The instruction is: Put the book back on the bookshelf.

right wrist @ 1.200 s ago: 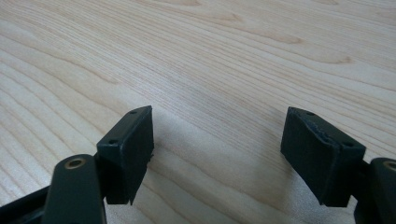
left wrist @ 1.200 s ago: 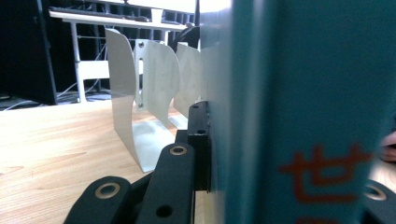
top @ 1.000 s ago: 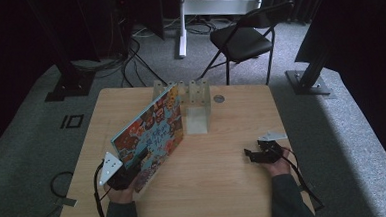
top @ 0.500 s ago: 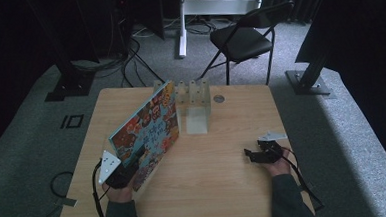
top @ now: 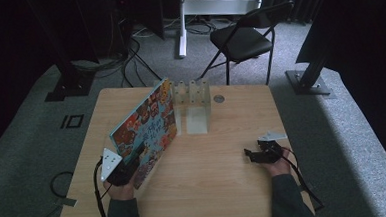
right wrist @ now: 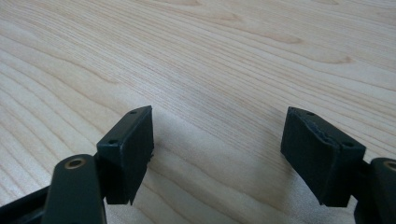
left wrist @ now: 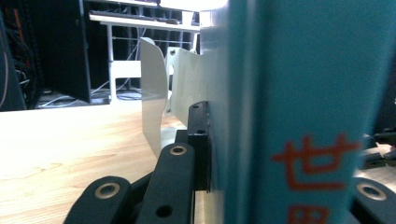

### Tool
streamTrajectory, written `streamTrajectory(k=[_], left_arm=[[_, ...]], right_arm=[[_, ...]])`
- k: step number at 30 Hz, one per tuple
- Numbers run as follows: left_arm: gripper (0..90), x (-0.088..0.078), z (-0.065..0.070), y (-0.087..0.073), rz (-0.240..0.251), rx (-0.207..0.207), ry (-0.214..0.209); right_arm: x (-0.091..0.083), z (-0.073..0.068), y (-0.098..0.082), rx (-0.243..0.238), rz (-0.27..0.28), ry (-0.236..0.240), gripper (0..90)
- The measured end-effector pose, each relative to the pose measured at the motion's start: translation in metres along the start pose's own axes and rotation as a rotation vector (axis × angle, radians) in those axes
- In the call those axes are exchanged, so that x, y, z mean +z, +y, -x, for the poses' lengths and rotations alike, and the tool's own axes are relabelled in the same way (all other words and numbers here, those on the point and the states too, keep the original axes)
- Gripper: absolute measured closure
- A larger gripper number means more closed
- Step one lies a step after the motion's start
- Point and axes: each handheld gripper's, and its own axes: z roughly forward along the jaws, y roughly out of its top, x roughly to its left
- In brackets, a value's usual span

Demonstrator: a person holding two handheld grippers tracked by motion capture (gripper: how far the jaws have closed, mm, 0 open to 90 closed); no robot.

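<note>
While the left gripper point(top: 134, 164) pinches the picture book point(top: 147, 128) near its lower corner, the book stands on edge on the wooden table point(top: 225, 187), tilted, with its colourful cover facing the right side of the high view and its far end reaching toward the white slotted book rack point(top: 193, 101) at the back of the table. In the left gripper view, the black jaws press on both faces of the book point(left wrist: 299, 116) close to the teal spine, so the grip is firm on it. I judge that the book is a stiff, flat hardcover, rather large for a single pinch, so it can swing or twist around the jaws if it is lifted by the corner only. The cover looks glossy and may slide between the pads. A hold near the spine, closer to the middle of the long edge, would probably give better balance. The book is not fragile, but its corners can dent against the rack dividers. The right gripper point(top: 256, 155) rests low over the bare table, well apart from the book, with its jaws spread and nothing between them.
</note>
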Motion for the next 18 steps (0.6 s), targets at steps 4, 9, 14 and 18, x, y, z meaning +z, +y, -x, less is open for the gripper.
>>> streamTrajectory(k=[4, 9, 14, 18], left_arm=[[80.9, 0.0020, 0.0003, 0.0000, 0.000, -0.009, 0.011], [80.9, 0.0044, 0.0007, 0.0003, 0.006, -0.015, 0.018], [80.8, 0.0072, 0.0014, -0.0003, 0.006, -0.017, 0.029], [80.8, 0.0084, 0.0020, -0.0006, 0.007, -0.017, 0.034]], right_arm=[[0.0000, 0.0000, 0.0000, 0.000, 0.000, 0.000, 25.3], [0.0000, 0.0000, 0.0000, 0.000, 0.000, 0.000, 25.3], [0.0000, 0.0000, 0.0000, 0.001, 0.000, 0.000, 25.3], [0.0000, 0.0000, 0.0000, 0.001, 0.000, 0.000, 25.3]])
